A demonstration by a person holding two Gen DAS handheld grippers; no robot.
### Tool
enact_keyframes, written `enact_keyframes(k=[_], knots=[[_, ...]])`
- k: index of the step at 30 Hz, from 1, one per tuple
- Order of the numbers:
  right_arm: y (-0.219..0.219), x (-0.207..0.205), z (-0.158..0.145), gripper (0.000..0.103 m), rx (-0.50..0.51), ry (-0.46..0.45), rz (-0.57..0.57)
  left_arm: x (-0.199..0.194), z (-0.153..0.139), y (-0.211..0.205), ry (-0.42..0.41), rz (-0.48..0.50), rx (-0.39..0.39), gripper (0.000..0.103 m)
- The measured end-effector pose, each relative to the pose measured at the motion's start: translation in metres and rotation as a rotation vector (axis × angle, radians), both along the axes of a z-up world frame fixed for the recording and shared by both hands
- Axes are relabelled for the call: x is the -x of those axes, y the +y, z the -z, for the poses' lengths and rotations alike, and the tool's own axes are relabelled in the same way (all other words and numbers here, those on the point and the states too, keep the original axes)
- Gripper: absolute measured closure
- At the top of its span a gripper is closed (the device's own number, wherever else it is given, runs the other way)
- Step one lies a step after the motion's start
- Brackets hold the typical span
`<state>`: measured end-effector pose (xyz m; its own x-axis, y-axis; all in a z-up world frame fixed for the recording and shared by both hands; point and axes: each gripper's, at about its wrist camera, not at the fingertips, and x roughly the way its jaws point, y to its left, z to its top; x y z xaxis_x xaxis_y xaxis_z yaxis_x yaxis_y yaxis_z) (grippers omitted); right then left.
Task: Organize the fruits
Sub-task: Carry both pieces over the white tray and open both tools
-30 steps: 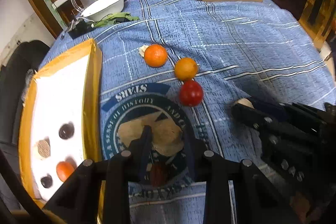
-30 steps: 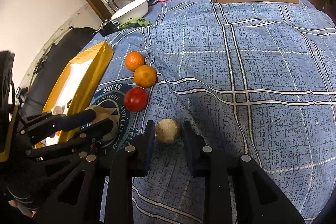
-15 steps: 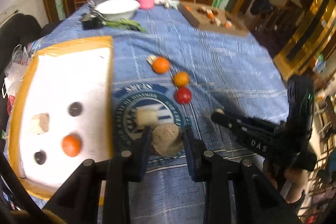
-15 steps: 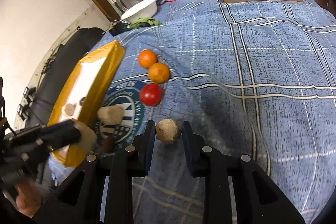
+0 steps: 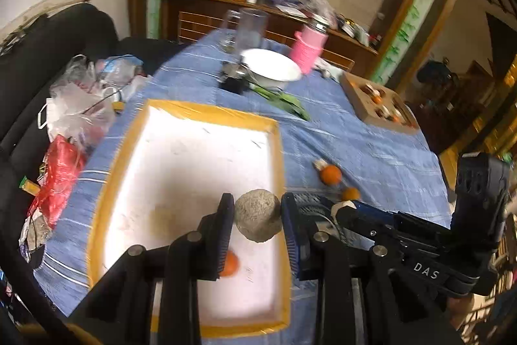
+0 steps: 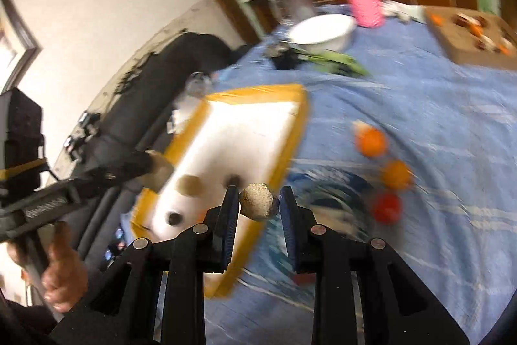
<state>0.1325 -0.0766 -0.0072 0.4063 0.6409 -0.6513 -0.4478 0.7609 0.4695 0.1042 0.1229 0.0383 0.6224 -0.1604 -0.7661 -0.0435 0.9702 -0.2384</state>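
A: Fruits first: rough brown ball [image 5: 257, 215] sitting squeezed in the left gripper [image 5: 257, 227], hanging over the white tray [image 5: 206, 157]. Seeing it?

B: Yep. Smaller brown ball [image 6: 259, 201] getting pinched tight in the right gripper [image 6: 259, 209] too, floating above the tray's yellow edge [image 6: 292, 131].

A: Lying loose on the blue cloth [image 6: 420, 105], toward 3 o'clock of that ball: two oranges [image 6: 371, 141] [image 6: 395, 173] and a red tomato [image 6: 386, 207].

B: Already resting in the tray: orange one [image 5: 230, 264] peeking at 7 o'clock under the left finger [image 5: 223, 231], plus brown [image 6: 190, 185] and dark [image 6: 174, 218] ones.

A: Sitting far off near 12 o'clock: white bowl [image 5: 270, 73], pink cup [image 5: 308, 49].
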Motion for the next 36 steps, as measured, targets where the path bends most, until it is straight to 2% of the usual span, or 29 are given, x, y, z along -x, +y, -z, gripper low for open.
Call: enact_keyframes(k=[5, 8, 13, 17, 23, 29, 33, 36], knots=[[0.047, -0.036, -0.002, 0.079, 0.008, 0.009, -0.03, -0.024, 0.013, 0.027, 0.022, -0.047, -0.023, 0.071], [0.065, -0.056, 0.01, 0.079, 0.015, 0.035, -0.033, -0.036, 0.026, 0.041, 0.05, -0.074, -0.033, 0.071], [0.101, -0.082, 0.043, 0.079, 0.097, 0.072, -0.044, -0.061, 0.059, 0.057, 0.129, -0.102, -0.05, 0.071], [0.116, -0.087, 0.066, 0.079, 0.154, 0.107, -0.071, -0.07, 0.077, 0.064, 0.167, -0.111, -0.077, 0.071], [0.134, -0.084, 0.075, 0.079, 0.297, 0.056, -0.066, -0.079, 0.094, 0.072, 0.198, -0.121, -0.096, 0.071], [0.139, -0.082, 0.08, 0.078, 0.347, 0.048, -0.081, -0.082, 0.101, 0.071, 0.204, -0.139, -0.171, 0.07], [0.142, -0.083, 0.083, 0.078, 0.34, 0.056, -0.096, -0.081, 0.1, 0.07, 0.199, -0.136, -0.183, 0.069], [0.139, -0.086, 0.081, 0.072, 0.262, 0.093, -0.116, -0.078, 0.098, 0.073, 0.204, -0.135, -0.164, 0.069]])
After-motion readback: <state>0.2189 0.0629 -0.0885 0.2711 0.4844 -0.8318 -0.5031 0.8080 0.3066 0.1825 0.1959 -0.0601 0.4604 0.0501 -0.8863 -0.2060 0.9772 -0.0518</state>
